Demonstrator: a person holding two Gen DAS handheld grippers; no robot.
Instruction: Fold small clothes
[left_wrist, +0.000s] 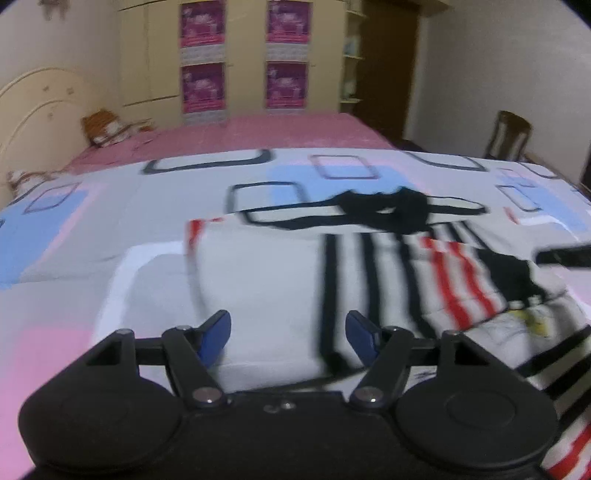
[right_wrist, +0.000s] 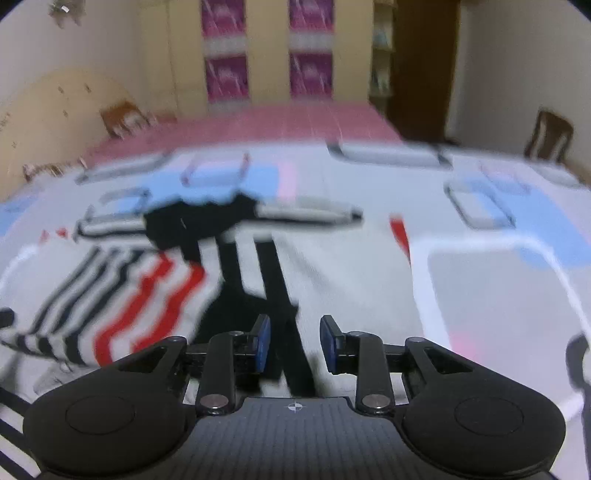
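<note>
Your left claw (left_wrist: 288, 334) and right claw (right_wrist: 294, 341) both gape open, holding nothing, low-centre in frame over the striped shirt (left_wrist: 266, 280) on the bed (left_wrist: 66, 229).

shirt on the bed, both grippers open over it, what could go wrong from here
The shirt has one side already folded over; a pinch there could take both layers and undo the fold. The left gripper and right gripper hang with jaws open above thin cloth, so either could also catch the bedsheet underneath.
</note>
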